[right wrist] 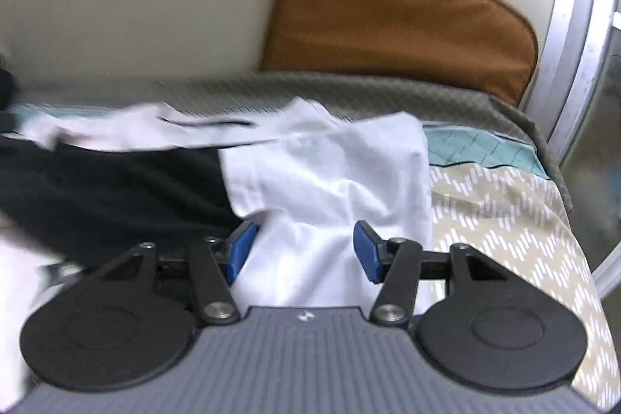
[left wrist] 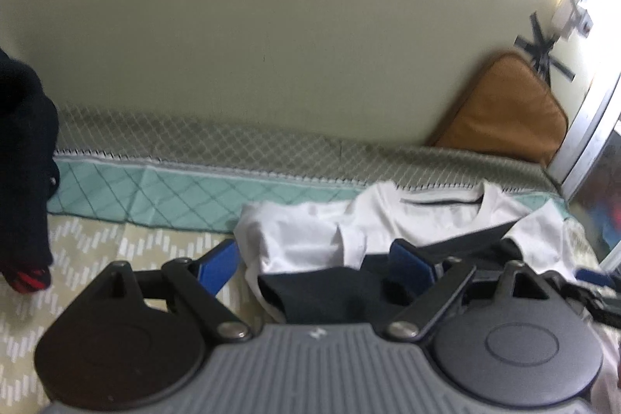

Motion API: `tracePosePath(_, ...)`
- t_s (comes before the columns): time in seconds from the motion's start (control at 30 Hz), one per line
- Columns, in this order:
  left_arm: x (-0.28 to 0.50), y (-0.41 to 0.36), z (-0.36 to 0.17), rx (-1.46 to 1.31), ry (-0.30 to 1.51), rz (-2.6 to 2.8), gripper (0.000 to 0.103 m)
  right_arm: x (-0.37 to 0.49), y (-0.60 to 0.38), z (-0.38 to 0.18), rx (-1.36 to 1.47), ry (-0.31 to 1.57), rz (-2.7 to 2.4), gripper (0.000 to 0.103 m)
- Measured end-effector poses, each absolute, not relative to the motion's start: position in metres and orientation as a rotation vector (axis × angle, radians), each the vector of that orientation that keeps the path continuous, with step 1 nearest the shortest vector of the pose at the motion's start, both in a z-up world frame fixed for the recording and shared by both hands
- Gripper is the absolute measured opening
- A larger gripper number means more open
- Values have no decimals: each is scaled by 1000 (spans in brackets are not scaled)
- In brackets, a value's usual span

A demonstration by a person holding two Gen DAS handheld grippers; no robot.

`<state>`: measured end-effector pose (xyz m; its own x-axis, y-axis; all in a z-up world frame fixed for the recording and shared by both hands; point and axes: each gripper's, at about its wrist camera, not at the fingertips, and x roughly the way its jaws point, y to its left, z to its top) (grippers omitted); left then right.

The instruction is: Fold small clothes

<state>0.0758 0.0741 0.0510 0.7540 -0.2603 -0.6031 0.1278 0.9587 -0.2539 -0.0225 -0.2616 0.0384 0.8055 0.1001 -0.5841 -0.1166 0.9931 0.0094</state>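
Note:
A small white T-shirt with a black front panel (left wrist: 310, 231) lies on the bed, collar toward the wall. In the left wrist view my left gripper (left wrist: 314, 264) is open, its blue fingers (left wrist: 217, 268) straddling the shirt's near left part and black panel. In the right wrist view the same shirt (right wrist: 330, 173) shows its white right sleeve and black panel (right wrist: 116, 189). My right gripper (right wrist: 302, 251) is open, with the white cloth lying between its blue fingers (right wrist: 366, 251). The right gripper also shows at the right edge of the left wrist view (left wrist: 594, 282).
The bed has a beige patterned sheet (left wrist: 97, 251) and a teal and grey quilt (left wrist: 155, 189) along the wall. A brown cushion (right wrist: 396, 10) leans in the corner by a metal frame (right wrist: 574, 57). A dark garment (left wrist: 23, 181) hangs at the left.

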Motion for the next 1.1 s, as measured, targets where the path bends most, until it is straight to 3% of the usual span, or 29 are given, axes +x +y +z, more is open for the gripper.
tracePosePath(0.2,46,75,66,-207,671,-227,88,-103,-297,53,76,584,141,59)
tracePosePath(0.4,-48,72,55,-71,700,-270,88,-167,-335,43,215,611,159,58)
tracePosePath(0.47,-83,73,48,-52,733,-287,85,-184,-341,36,245,617,191,51)
tracePosePath(0.53,-114,75,43,-28,758,-284,81,-195,-342,31,251,641,217,23)
tracePosePath(0.57,-129,76,42,-21,767,-272,81,-202,-343,30,250,649,224,21)
tracePosePath(0.87,-243,99,40,-87,802,-266,84,-271,-396,31,311,589,234,25)
tracePosePath(1.1,-274,89,19,-78,881,-308,84,-319,-415,28,213,658,339,40)
